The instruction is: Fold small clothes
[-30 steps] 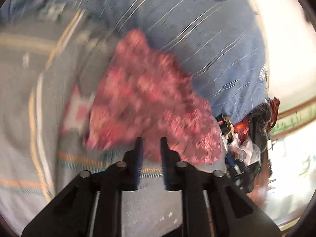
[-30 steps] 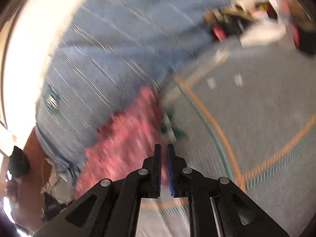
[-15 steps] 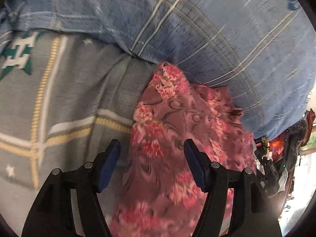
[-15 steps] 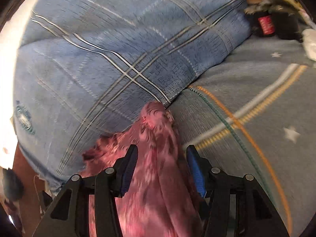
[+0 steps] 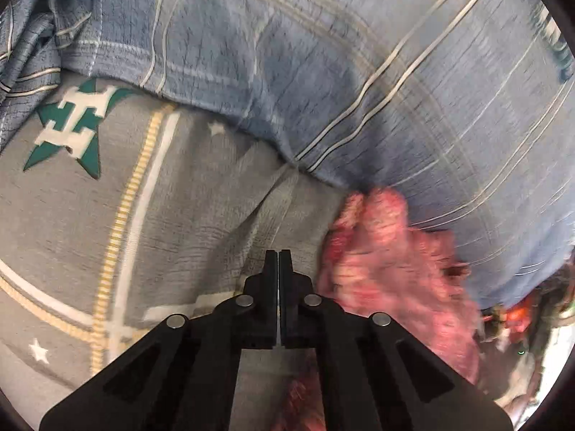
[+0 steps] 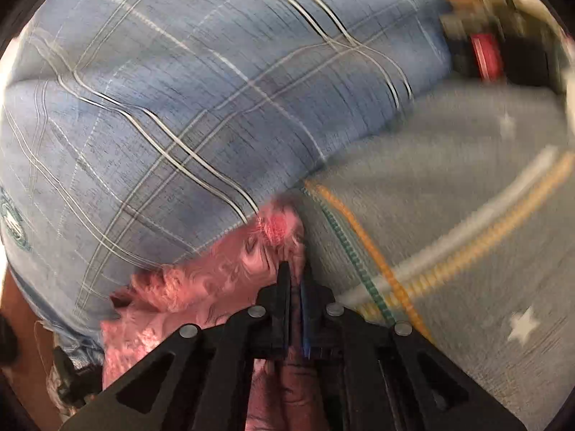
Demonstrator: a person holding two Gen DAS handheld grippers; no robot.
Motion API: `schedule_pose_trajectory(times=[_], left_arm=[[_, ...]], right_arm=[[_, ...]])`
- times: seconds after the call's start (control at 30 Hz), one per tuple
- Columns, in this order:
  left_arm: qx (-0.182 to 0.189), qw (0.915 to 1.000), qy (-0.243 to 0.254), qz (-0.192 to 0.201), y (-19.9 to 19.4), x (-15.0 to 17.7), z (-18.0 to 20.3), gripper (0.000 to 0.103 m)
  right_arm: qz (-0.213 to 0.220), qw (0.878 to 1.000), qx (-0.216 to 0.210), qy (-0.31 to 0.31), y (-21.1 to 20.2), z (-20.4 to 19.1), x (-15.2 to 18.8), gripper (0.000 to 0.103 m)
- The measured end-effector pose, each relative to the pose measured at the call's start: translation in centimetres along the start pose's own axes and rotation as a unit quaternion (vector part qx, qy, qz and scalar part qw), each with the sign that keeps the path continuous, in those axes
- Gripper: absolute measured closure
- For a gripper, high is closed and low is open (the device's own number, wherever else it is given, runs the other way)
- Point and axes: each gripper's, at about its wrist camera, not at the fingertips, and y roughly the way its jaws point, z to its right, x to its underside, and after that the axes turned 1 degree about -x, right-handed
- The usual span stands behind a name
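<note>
In the left wrist view, our left gripper (image 5: 277, 253) has its jaws pressed together over the grey bedsheet (image 5: 201, 222), holding nothing we can see; the pink floral garment (image 5: 391, 262) lies just right, against the blue plaid pillow (image 5: 359, 72). A green star (image 5: 72, 125) carries a white "H".

In the right wrist view, our right gripper (image 6: 294, 269) has its jaws nearly closed, pinching the garment's (image 6: 215, 280) edge beside the pillow (image 6: 179, 89).

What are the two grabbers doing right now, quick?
Left gripper: closed, nothing visible between its fingers.
Right gripper: closed on the pink floral cloth.
</note>
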Motion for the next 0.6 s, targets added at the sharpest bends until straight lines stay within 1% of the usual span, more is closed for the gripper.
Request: schedule_pose_trajectory(times=[0.03, 0.07, 0.1, 0.13, 0.17, 0.2, 0.23, 0.27, 0.3, 0.33, 0.37, 0.4, 0.43, 0.47, 0.5, 0.53, 0.57, 0.6], left_arm=[[0.015, 0.9999, -0.002, 0.001, -0.9, 0.2, -0.1, 0.103], [0.032, 0.9995, 0.001, 0.005, -2.0, 0.6, 0.1, 0.103], [0.055, 0.9982, 0.02, 0.012, -3.4, 1.4, 0.9, 0.103], [0.061, 0.9972, 0.04, 0.017, -4.3, 2.0, 1.7, 0.103], [0.063, 0.9957, 0.064, 0.024, -5.0, 2.9, 2.8, 0.097], [0.064, 0.9938, 0.087, 0.027, -5.4, 3.8, 4.0, 0.085], [0.052, 0.9925, 0.108, 0.023, -5.2, 4.6, 5.2, 0.077], [0.031, 0.992, 0.12, 0.024, -4.9, 4.9, 5.9, 0.067], [0.002, 0.991, 0.131, 0.028, -4.3, 5.0, 6.6, 0.067], [-0.018, 0.9901, 0.137, 0.027, -3.6, 4.8, 6.9, 0.067], [-0.033, 0.9909, 0.129, 0.022, -2.9, 4.1, 6.7, 0.067], [-0.032, 0.9926, 0.116, 0.017, -2.5, 3.7, 6.3, 0.061], [-0.021, 0.9949, 0.098, 0.002, -1.6, 2.9, 5.8, 0.054], [-0.007, 0.9968, 0.073, -0.029, -0.2, 1.9, 5.1, 0.042], [0.0, 0.9971, 0.058, -0.049, 0.8, 1.7, 4.9, 0.039], [0.009, 0.9961, 0.045, -0.075, 2.0, 1.4, 4.8, 0.039], [0.01, 0.9943, 0.046, -0.096, 2.9, 1.4, 5.2, 0.039], [0.009, 0.9927, 0.055, -0.107, 3.5, 1.6, 5.7, 0.051]], right_arm=[[0.017, 1.0, 0.009, 0.002, -1.1, -0.1, 0.2, 0.087], [0.027, 1.0, -0.008, -0.002, -2.0, -0.3, 0.4, 0.087], [0.039, 0.998, -0.053, -0.015, -3.5, -0.9, 0.9, 0.087], [0.046, 0.996, -0.071, -0.024, -4.1, -1.4, 1.1, 0.086], [0.052, 0.994, -0.089, -0.038, -5.0, -2.0, 1.8, 0.08], [0.05, 0.991, -0.108, -0.055, -5.5, -2.7, 2.7, 0.077], [0.039, 0.99, -0.118, -0.069, -5.5, -3.3, 3.6, 0.073], [0.031, 0.99, -0.115, -0.077, -5.2, -3.9, 4.4, 0.073], [0.022, 0.991, -0.102, -0.09, -5.0, -4.2, 5.4, 0.073], [0.015, 0.991, -0.088, -0.101, -5.0, -4.4, 6.3, 0.073], [0.01, 0.99, -0.085, -0.109, -5.2, -4.4, 7.1, 0.073], [0.006, 0.99, -0.086, -0.11, -5.7, -4.0, 7.7, 0.073], [0.004, 0.99, -0.089, -0.108, -6.1, -3.2, 8.0, 0.073], [0.002, 0.99, -0.091, -0.108, -6.4, -2.9, 8.1, 0.073], [0.002, 0.99, -0.088, -0.107, -6.7, -2.4, 8.3, 0.074], [0.005, 0.991, -0.084, -0.105, -7.1, -2.2, 7.5, 0.074], [0.008, 0.992, -0.08, -0.102, -7.3, -1.8, 7.5, 0.073], [0.012, 0.993, -0.071, -0.093, -7.4, -1.2, 7.2, 0.071]])
